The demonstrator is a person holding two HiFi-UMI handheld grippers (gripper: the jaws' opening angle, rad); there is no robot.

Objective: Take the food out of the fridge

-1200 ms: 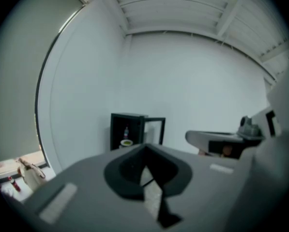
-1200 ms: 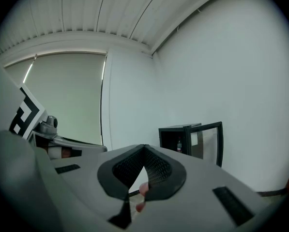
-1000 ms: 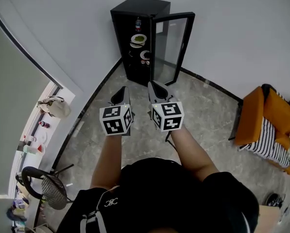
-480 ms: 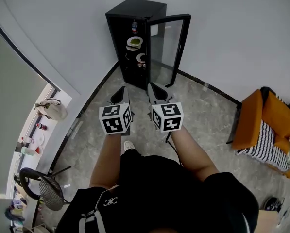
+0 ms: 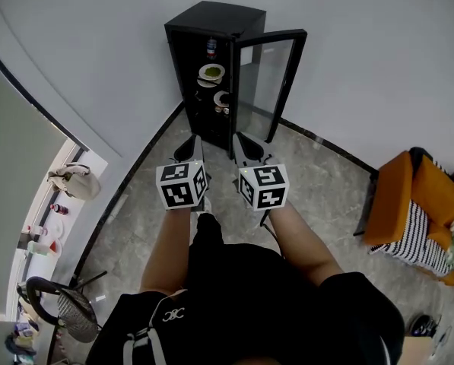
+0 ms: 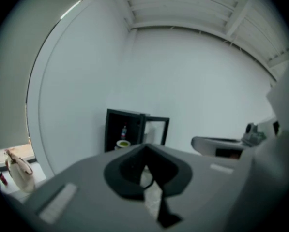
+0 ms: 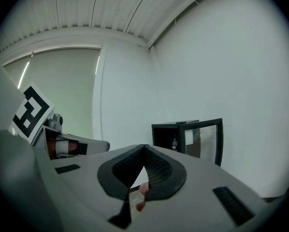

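Observation:
The black fridge (image 5: 211,23) stands against the white wall with its glass door (image 5: 271,82) swung open to the right. On its shelves I see a bottle (image 5: 211,48), a plate of green food (image 5: 211,72) and a second plate (image 5: 223,99). My left gripper (image 5: 193,147) and right gripper (image 5: 243,144) are side by side, short of the fridge and pointing at it, both shut and empty. The left gripper view shows the fridge (image 6: 120,129) far ahead over the closed jaws of the left gripper (image 6: 145,150). In the right gripper view, the fridge (image 7: 169,135) stands beyond the right gripper (image 7: 144,150).
An orange armchair with a striped cushion (image 5: 409,204) stands at the right. A black mesh chair (image 5: 63,303) is at the lower left. Along the left wall, a ledge (image 5: 48,226) holds a bag and small items. The floor (image 5: 318,181) is grey marble.
I have stepped nearer the fridge, carrying both grippers with me. The fridge now looks closer and a foot shows under the left gripper. Both jaws stay shut.

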